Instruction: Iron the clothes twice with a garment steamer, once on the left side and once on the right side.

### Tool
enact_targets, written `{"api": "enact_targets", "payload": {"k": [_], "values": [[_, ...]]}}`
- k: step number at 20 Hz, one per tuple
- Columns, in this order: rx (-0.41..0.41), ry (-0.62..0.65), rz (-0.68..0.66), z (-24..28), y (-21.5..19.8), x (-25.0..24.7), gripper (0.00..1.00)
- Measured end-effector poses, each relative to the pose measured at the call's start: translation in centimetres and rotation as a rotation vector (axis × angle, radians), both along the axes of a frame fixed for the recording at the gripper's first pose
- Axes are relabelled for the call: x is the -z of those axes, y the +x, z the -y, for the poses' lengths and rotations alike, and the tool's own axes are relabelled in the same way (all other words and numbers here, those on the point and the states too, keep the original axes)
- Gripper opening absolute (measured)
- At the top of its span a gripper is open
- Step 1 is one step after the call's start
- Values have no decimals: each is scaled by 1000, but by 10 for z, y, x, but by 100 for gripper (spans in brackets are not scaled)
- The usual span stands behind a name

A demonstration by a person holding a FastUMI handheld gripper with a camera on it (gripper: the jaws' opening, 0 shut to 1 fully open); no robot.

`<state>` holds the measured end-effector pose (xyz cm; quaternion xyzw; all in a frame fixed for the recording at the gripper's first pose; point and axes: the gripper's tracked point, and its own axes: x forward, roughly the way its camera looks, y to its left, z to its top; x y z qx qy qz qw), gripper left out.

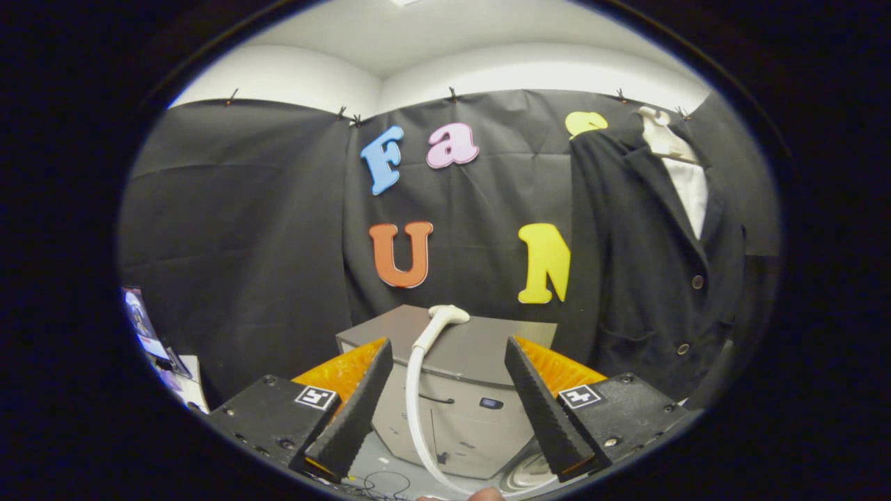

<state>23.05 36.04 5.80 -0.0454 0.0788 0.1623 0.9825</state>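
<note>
The gripper [449,348] was spread wide and held nothing; its two fingers [362,390] stood well apart with open space between them. Just beyond them, in the gap, sat a grey cabinet [480,341]. On its top lay the steamer head [445,314], pale and curved, with its hose [412,396] running down the near face of the cabinet and curling away below the fingers. The head rested untouched, apart from both fingers.

The coat [647,278], dark and buttoned, hung on a hanger [661,136] against the booth wall, far and to the right of the cabinet. A white lining or shirt [689,188] showed at its collar. The coat hung well away from the steamer and from the gripper. At the left, near the wall, a screen [143,323] was partly visible. At the nearest point, below the hose, a fingertip of the person [485,495] peeked in.

Judged from this layout, the task seemed at its very start. The steamer had not been picked up, and neither the left nor the right side of the coat appeared to have been steamed, though a finished pass would leave no mark to see. What remained was everything: closing the fingers on the steamer, carrying it right to the coat, and making both passes.
</note>
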Motion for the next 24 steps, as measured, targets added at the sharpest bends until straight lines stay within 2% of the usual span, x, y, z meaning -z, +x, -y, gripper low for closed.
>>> {"api": "enact_targets", "payload": {"k": [3, 10, 12, 15, 20, 22, 24], "values": [[-32, -3, -92, -33, 47, 15, 100], [-23, -24, -346, -81, 154, 57, 100], [-14, -32, -388, -90, 179, 66, 100], [52, -61, -442, -89, 222, 84, 100], [111, -77, -560, -99, 257, 126, 100], [164, -111, -580, -94, 267, 140, 98], [167, -128, -598, -97, 271, 149, 95]]}}
